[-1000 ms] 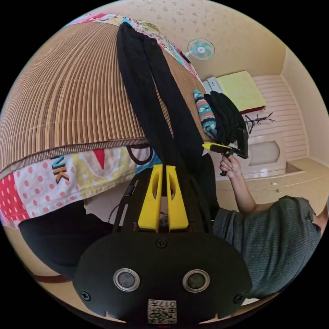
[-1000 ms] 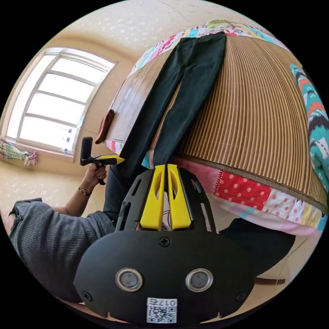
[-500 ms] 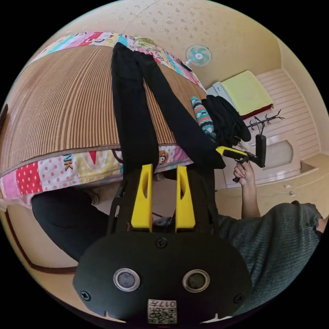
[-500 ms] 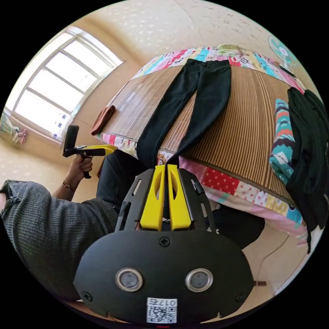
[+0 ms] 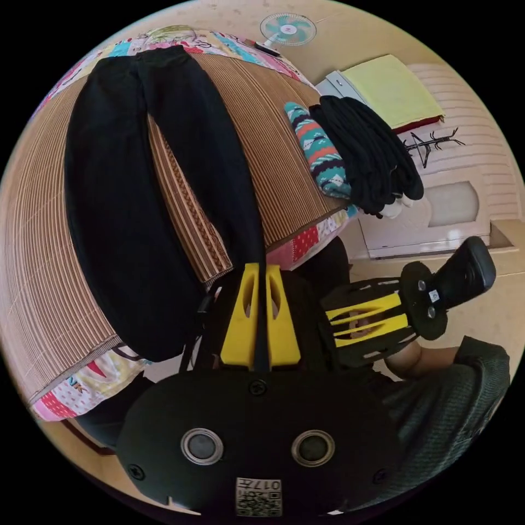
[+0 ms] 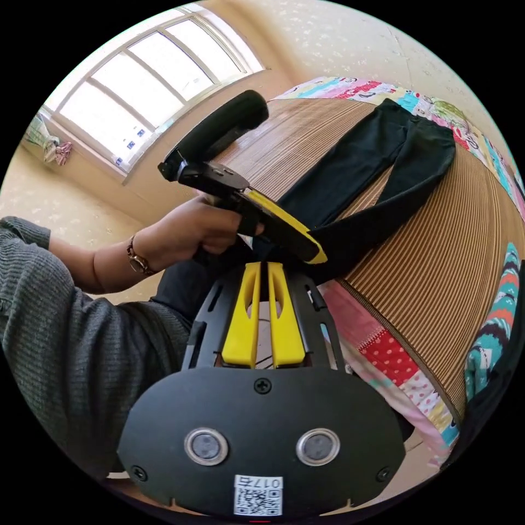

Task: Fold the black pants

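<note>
Black pants (image 5: pixel 136 180) spread flat on a striped bamboo mat (image 5: pixel 279 136) over the bed, waistband at the far edge, both legs running toward the near edge. One leg's hem drooping past the mat's near edge; the other leg's cuff drawn to a narrow strip and pinched between the yellow jaws of the left gripper (image 5: pixel 261 270), pressed together on the cloth with a dark line of fabric running down between them. Same pants (image 6: pixel 377 169) seen in the right gripper view, with the legs converging toward the near bed edge.

Right gripper (image 6: pixel 261 269) just off the bed's near edge, jaws nearly together with a thin gap; whether any cloth sits between them, cannot tell. In the left gripper view, right gripper (image 5: pixel 334 328) just beside the left one, held by its black handle. In the right gripper view, left gripper (image 6: pixel 320 256) crossing just above the right one's jaw tips, gripped by a hand (image 6: pixel 191 232) with a wrist strap, tip touching the pants cuff.

Patchwork quilt (image 5: pixel 87 377) showing below the mat's edge. Folded patterned garment (image 5: pixel 317 147) and a dark pile of clothes (image 5: pixel 372 158) at the bed's side. Fan (image 5: pixel 287 28) beyond the bed's far end. Bright window (image 6: pixel 147 82) behind the hand.
</note>
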